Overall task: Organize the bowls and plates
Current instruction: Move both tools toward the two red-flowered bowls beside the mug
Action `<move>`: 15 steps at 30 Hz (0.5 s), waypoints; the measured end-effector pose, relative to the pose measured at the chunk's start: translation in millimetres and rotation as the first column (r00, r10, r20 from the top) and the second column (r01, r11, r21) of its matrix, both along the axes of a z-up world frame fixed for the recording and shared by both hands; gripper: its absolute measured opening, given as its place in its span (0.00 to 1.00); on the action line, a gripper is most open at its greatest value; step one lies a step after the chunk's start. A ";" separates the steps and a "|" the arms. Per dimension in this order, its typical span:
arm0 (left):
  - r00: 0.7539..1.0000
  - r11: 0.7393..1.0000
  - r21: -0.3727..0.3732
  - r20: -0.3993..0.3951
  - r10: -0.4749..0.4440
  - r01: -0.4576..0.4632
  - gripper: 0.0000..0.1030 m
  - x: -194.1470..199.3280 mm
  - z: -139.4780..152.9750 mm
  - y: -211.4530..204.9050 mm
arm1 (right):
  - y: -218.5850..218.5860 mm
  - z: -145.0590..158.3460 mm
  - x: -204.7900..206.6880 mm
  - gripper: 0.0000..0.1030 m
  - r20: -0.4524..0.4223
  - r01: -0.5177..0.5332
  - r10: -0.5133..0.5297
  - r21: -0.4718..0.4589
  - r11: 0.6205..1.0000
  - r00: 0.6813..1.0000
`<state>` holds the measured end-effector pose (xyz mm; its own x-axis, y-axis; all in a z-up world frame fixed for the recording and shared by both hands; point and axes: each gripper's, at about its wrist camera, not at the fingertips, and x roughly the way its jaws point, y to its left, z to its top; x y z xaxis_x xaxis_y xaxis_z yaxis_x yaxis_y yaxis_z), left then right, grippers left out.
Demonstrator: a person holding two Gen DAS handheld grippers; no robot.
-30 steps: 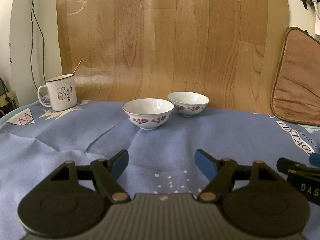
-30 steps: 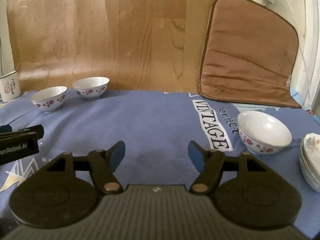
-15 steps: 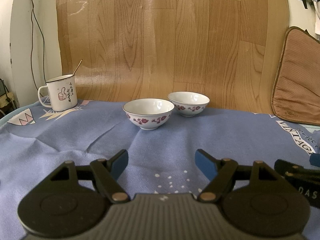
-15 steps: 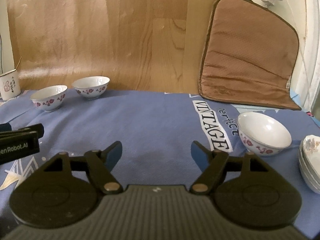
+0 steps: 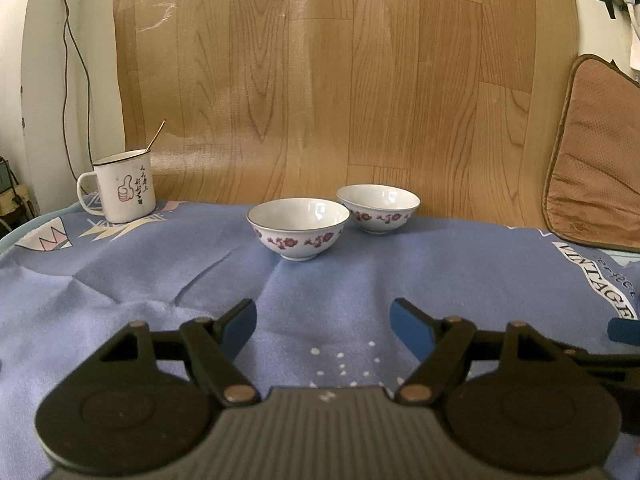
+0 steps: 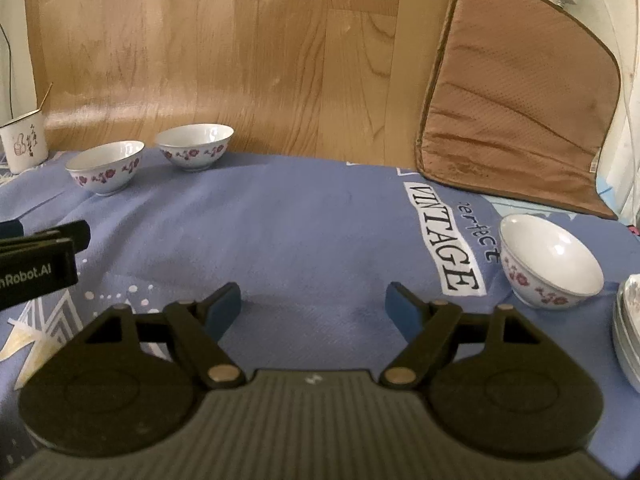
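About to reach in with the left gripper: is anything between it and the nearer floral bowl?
Nothing visible: only bare blue cloth lies between the open left gripper and the nearer white floral bowl.

White bowls (image 5: 298, 227) w/ red floral bands; blue cloth (image 5: 120, 280); brown cushion (image 6: 516, 96).

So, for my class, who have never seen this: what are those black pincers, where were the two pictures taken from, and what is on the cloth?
Each picture comes from a camera on a hand-held two-finger gripper, looking along its fingers. The left gripper is open and empty; the right gripper is opening, empty too. On the blue patterned cloth stand two white bowls with red flowers, a white enamel mug, a third flowered bowl and stacked white plates.
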<state>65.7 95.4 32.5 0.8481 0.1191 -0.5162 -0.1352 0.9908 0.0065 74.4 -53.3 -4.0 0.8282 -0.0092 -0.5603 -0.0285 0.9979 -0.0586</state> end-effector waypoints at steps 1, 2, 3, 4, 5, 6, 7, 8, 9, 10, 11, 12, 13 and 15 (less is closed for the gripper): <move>1.000 1.000 0.000 0.000 0.000 0.000 0.74 0.0 0.0 -0.1 | 0.4 -0.2 0.2 0.80 -0.002 0.000 0.000 -0.003 1.000 1.000; 1.000 1.000 0.000 0.000 0.000 0.000 0.74 0.0 -0.1 -0.1 | 0.5 -0.3 0.4 0.80 -0.003 -0.001 0.001 -0.006 1.000 1.000; 1.000 1.000 0.001 0.000 -0.001 0.001 0.74 0.0 -0.1 -0.1 | 0.6 -0.3 0.3 0.80 -0.003 -0.001 0.001 -0.008 1.000 1.000; 1.000 1.000 0.001 0.001 0.000 0.000 0.74 -0.1 -0.2 -0.2 | 0.9 -0.2 0.2 0.80 -0.003 0.000 0.000 -0.010 1.000 1.000; 1.000 1.000 0.001 0.001 0.000 0.000 0.74 -0.2 -0.2 -0.2 | 1.3 -0.1 0.2 0.80 -0.004 0.000 0.000 -0.013 1.000 1.000; 1.000 1.000 0.001 0.002 0.000 0.000 0.74 -0.3 -0.3 -0.3 | 1.6 0.0 0.3 0.80 -0.004 0.001 -0.001 -0.014 1.000 1.000; 1.000 1.000 0.001 0.002 0.000 0.000 0.74 -0.4 -0.3 -0.4 | 1.9 0.2 0.3 0.81 -0.005 0.001 -0.001 -0.016 1.000 1.000; 1.000 1.000 0.001 0.002 0.000 0.000 0.74 -0.5 -0.4 -0.5 | 1.2 0.2 0.4 0.81 -0.005 0.000 0.000 -0.017 1.000 1.000; 1.000 1.000 0.002 0.002 0.001 -0.001 0.74 -0.5 -0.4 -0.6 | 1.0 0.1 0.6 0.81 -0.005 -0.001 0.000 -0.018 1.000 1.000; 1.000 1.000 0.002 0.002 0.001 -0.001 0.74 -0.7 -0.5 -0.8 | 1.1 0.3 0.7 0.81 -0.005 0.000 0.000 -0.020 1.000 1.000; 1.000 1.000 0.002 0.002 0.001 -0.001 0.74 -0.8 -0.5 -1.0 | 1.0 0.4 0.7 0.81 -0.006 0.000 0.000 -0.021 1.000 1.000; 1.000 1.000 0.003 0.002 0.002 -0.002 0.74 -1.0 -0.6 -1.2 | 1.6 0.5 0.7 0.82 -0.005 0.002 -0.002 -0.024 1.000 1.000; 1.000 1.000 0.003 0.002 0.002 -0.002 0.74 -1.1 -0.6 -1.4 | 2.7 0.4 1.2 0.83 -0.005 0.005 -0.005 -0.031 0.999 1.000; 1.000 1.000 0.004 0.003 0.002 -0.002 0.74 -1.0 -0.7 -1.3 | 4.5 0.0 1.4 0.85 -0.003 0.008 -0.008 -0.049 0.999 1.000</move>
